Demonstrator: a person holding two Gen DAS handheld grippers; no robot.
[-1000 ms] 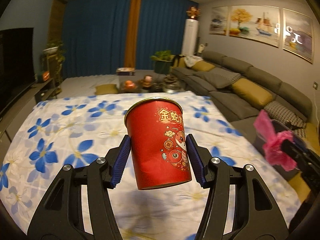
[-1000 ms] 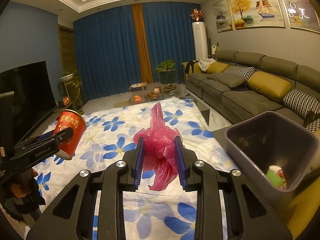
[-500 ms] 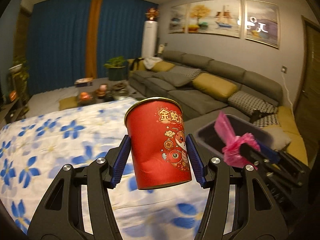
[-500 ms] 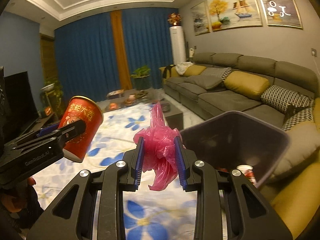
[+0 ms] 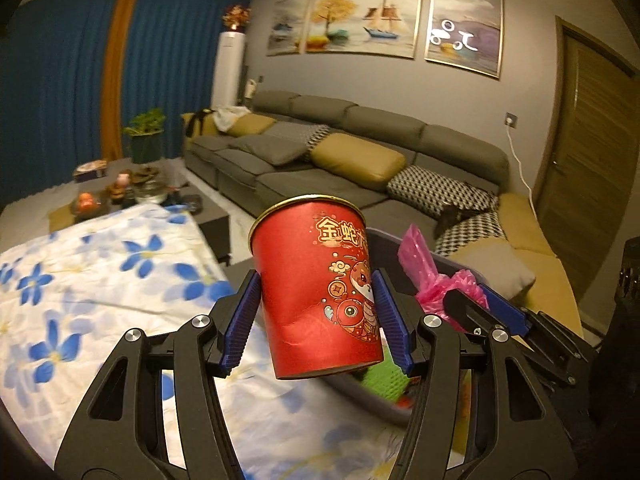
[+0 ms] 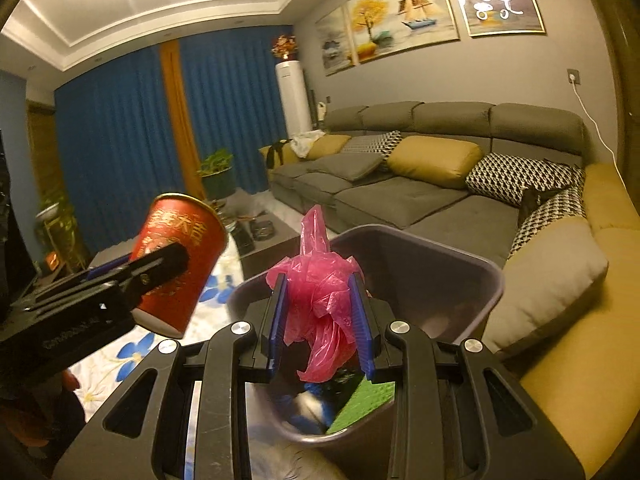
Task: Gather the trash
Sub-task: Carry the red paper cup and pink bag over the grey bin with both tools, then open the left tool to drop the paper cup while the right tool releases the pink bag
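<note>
Over the grey bin's point(image 6: 494, 280) rim, I am holding a pink plastic bag point(image 6: 320, 300) in my right claw point(image 6: 320, 320) and a red paper cup point(image 5: 316, 288) in my left claw point(image 5: 316, 312); next, release both inside.

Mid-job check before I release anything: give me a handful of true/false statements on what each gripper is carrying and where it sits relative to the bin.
1. The left gripper is clamped on a red paper cup. True.
2. The right gripper is empty. False: it pinches a crumpled pink plastic bag.
3. The pink plastic bag hangs over the open grey bin. True.
4. The grey bin is empty. False: it already holds trash, including something green.
5. The red paper cup is crushed flat. False: it keeps its round shape, with only a crease low on its side.
</note>
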